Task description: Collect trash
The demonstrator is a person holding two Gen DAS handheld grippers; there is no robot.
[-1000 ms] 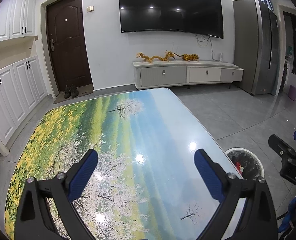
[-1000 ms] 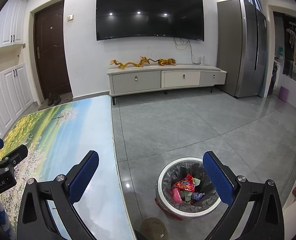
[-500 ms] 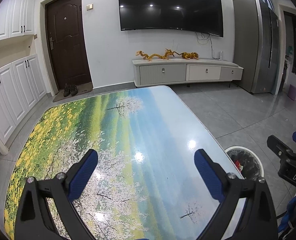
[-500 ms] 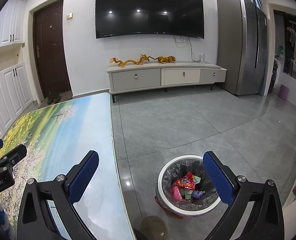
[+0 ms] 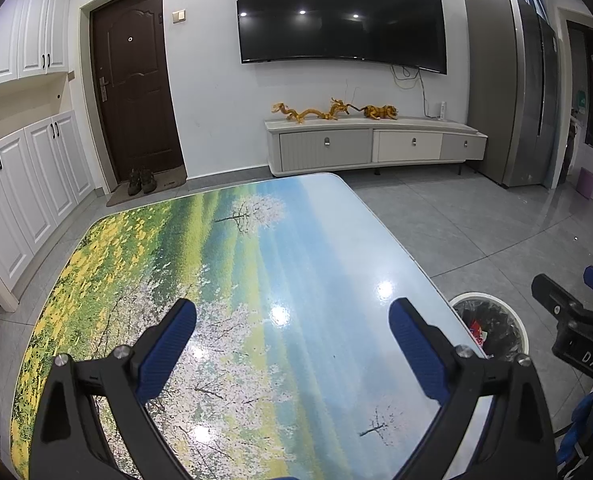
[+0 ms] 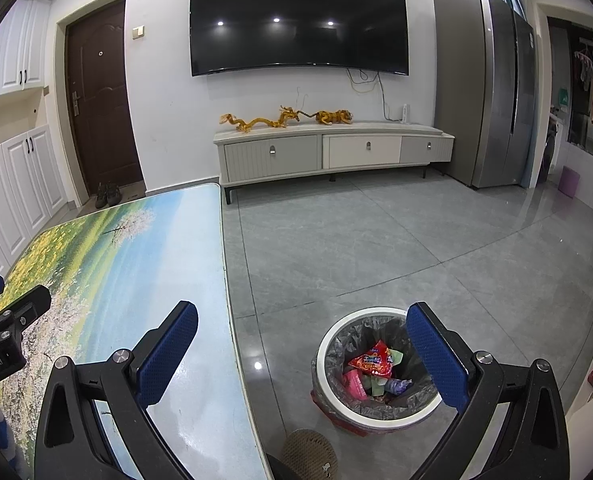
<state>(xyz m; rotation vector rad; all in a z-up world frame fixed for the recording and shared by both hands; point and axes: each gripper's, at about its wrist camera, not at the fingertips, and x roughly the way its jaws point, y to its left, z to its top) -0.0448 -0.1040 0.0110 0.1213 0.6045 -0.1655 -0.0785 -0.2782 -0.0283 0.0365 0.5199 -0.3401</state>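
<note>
A round white trash bin (image 6: 376,368) with a black liner stands on the floor beside the table's right edge. It holds a red wrapper (image 6: 370,362) and other coloured scraps. In the left wrist view only part of the bin (image 5: 492,320) shows. My left gripper (image 5: 292,332) is open and empty above the table (image 5: 256,280), which bears a printed landscape. My right gripper (image 6: 302,340) is open and empty, held over the table's right edge and the bin. No loose trash shows on the table.
A TV cabinet (image 6: 332,152) with golden dragon figures stands against the far wall under a large TV. A grey fridge (image 6: 492,92) is at the right, white cupboards (image 5: 28,184) and a brown door (image 5: 134,92) at the left. Grey tiled floor lies between.
Both grippers stay open and empty. Both views shift slightly, as if the grippers rise or tilt a little; the table and bin keep their places.
</note>
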